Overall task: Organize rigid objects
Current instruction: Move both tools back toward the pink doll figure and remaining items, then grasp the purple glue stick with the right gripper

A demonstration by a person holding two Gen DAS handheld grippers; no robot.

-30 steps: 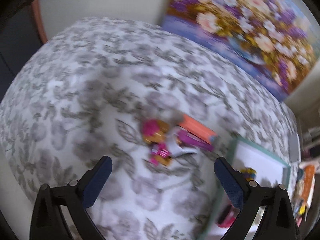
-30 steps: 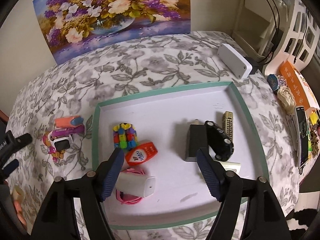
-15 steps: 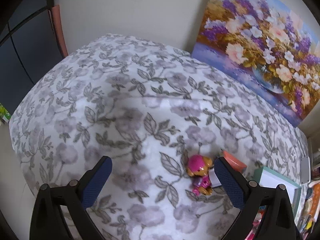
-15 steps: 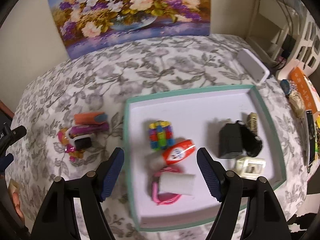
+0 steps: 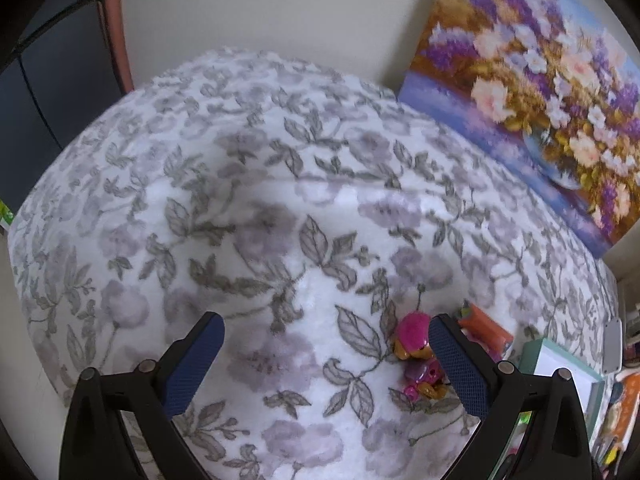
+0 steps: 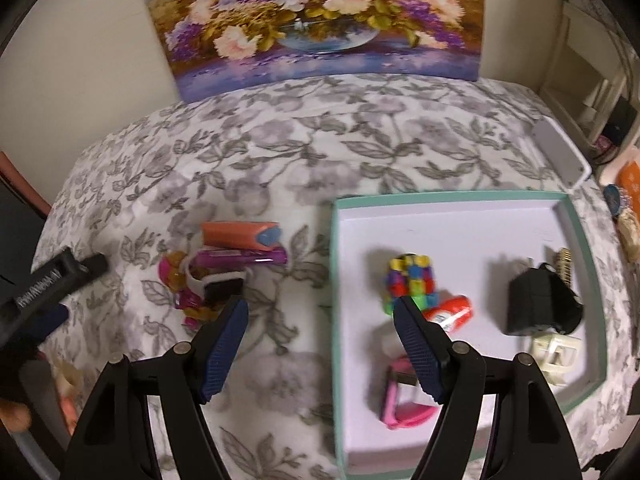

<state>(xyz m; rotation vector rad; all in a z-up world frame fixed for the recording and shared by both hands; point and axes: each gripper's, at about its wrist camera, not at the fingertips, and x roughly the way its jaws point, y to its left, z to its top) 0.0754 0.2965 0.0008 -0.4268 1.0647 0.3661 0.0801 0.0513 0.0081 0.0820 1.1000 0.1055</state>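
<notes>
A green-rimmed white tray [image 6: 582,252] lies on the flowered bedspread and holds a colourful block toy [image 6: 408,282], a red tube [image 6: 450,314], a black adapter [image 6: 538,306], a pink cable [image 6: 400,398] and a cream part [image 6: 554,354]. Left of the tray lies a small heap: an orange case [image 6: 238,235], a purple tube [image 6: 244,258], a white-strapped watch [image 6: 222,286] and a pink toy figure [image 5: 414,346] [image 6: 172,274]. My right gripper [image 6: 320,340] is open above the tray's left rim. My left gripper [image 5: 326,364] is open, left of the heap.
A flower painting [image 6: 316,20] leans on the wall behind the bed. A white flat box [image 6: 560,152] lies near the bed's far right edge, with shelves and clutter [image 6: 628,184] beyond. A dark cabinet [image 5: 44,88] stands left of the bed.
My right gripper has swung left, from over the tray's middle to its left rim. My left gripper has turned left, so the toy heap slid from its centre to its right finger.
</notes>
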